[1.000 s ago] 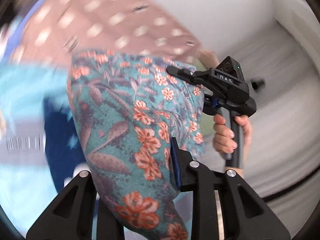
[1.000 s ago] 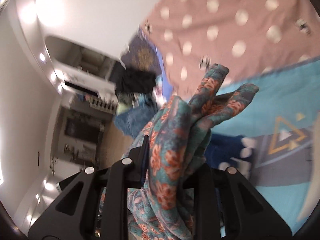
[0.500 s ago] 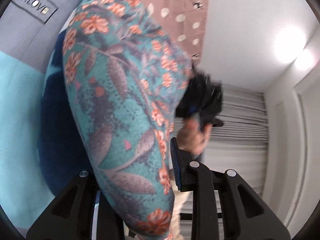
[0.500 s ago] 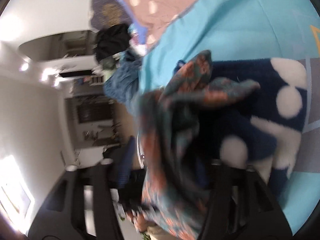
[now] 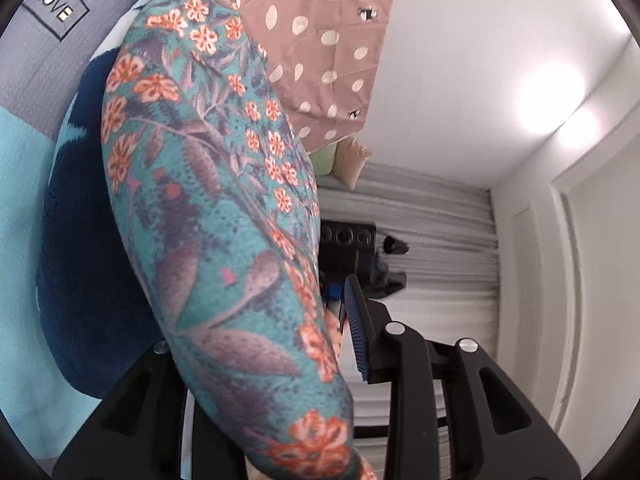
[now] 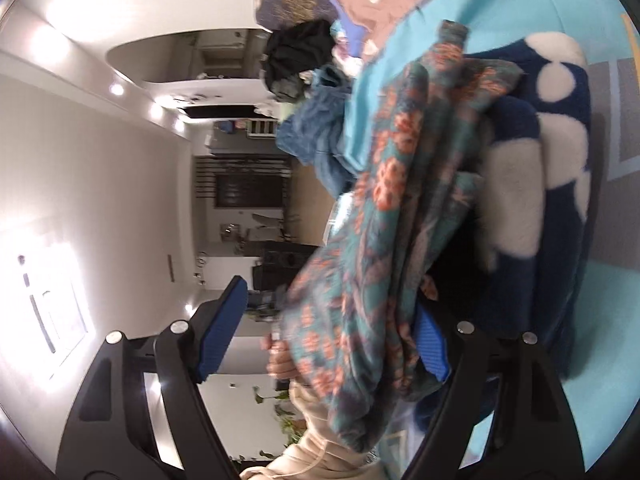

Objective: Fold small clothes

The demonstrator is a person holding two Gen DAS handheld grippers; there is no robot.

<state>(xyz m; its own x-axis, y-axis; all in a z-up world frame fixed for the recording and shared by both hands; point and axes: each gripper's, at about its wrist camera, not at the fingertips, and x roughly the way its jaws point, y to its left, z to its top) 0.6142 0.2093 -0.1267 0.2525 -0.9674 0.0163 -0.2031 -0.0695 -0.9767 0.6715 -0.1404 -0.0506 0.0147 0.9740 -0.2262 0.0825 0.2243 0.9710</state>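
A teal garment with orange flowers [image 5: 208, 208] hangs between both grippers above a navy fleece piece with white spots [image 5: 80, 280] on the turquoise bedspread [image 5: 20, 184]. My left gripper [image 5: 264, 360] has the cloth lying between its fingers; the right blue pad [image 5: 358, 332] stands apart from the fabric and the left finger is hidden, so its hold is unclear. My right gripper [image 6: 320, 344] has its jaws wide apart; the floral garment [image 6: 384, 240] drapes against the right pad [image 6: 430, 344] and the left pad [image 6: 220, 332] is free.
A pink polka-dot cover [image 5: 320, 40] lies beyond the garment. A grey panel with lettering [image 5: 48, 20] is on the bedspread. A pile of blue and black clothes [image 6: 312, 92] sits at the bed's far edge. The navy fleece [image 6: 560, 200] lies under the right gripper.
Both grippers have rolled sideways with the garment. The right gripper's jaws have opened from shut on the floral cloth to wide apart. The cloth now lies closer over the navy fleece.
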